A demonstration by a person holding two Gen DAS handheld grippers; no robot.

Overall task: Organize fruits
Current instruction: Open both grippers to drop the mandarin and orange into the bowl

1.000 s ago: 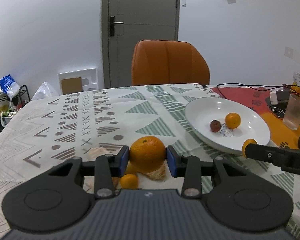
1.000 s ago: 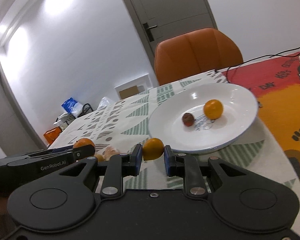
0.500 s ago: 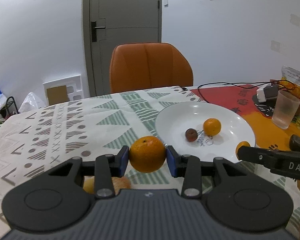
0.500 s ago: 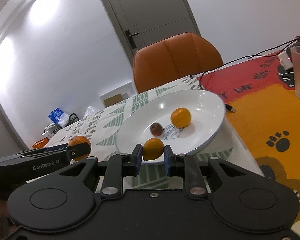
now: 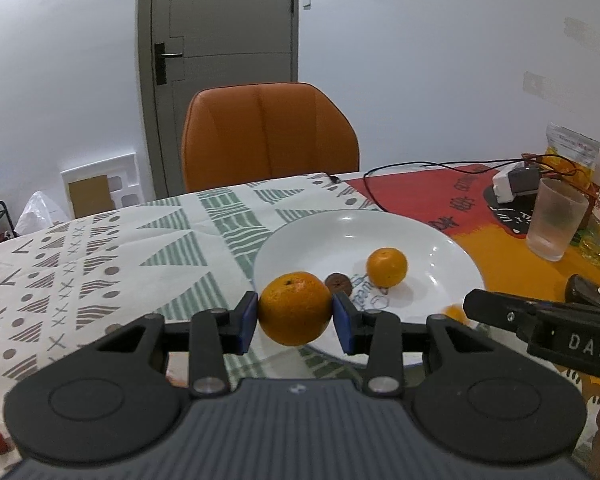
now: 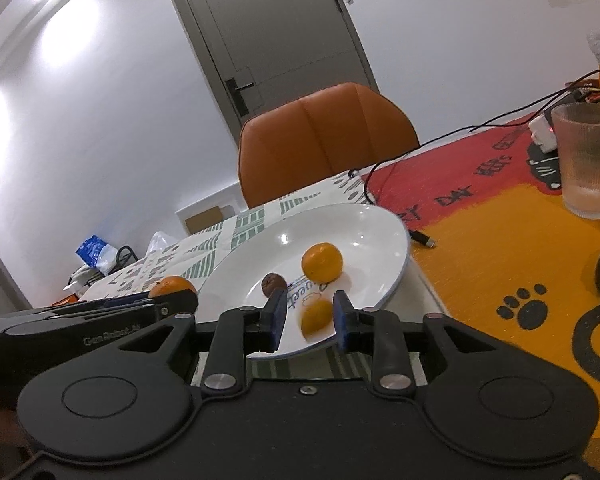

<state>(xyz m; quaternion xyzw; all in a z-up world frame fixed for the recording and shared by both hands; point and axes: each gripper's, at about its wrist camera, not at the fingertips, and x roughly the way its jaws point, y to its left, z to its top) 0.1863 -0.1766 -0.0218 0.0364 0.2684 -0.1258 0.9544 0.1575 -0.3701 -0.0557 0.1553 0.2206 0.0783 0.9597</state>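
The right gripper [image 5: 452, 312] arm, seen from the left wrist, bears the white letters "DAS", cut off at the picture's edge. The left gripper [image 6: 176, 300] arm, seen from the right wrist, reads "GenRobot.AI". The mat [image 6: 500, 220] carries black lettering: "DAY" is clear, and the words beside it look like "KEEPS" and a cut-off "ZY", though they are skewed. The plate [image 6: 380, 236] has blue script by the fruit, too small to read
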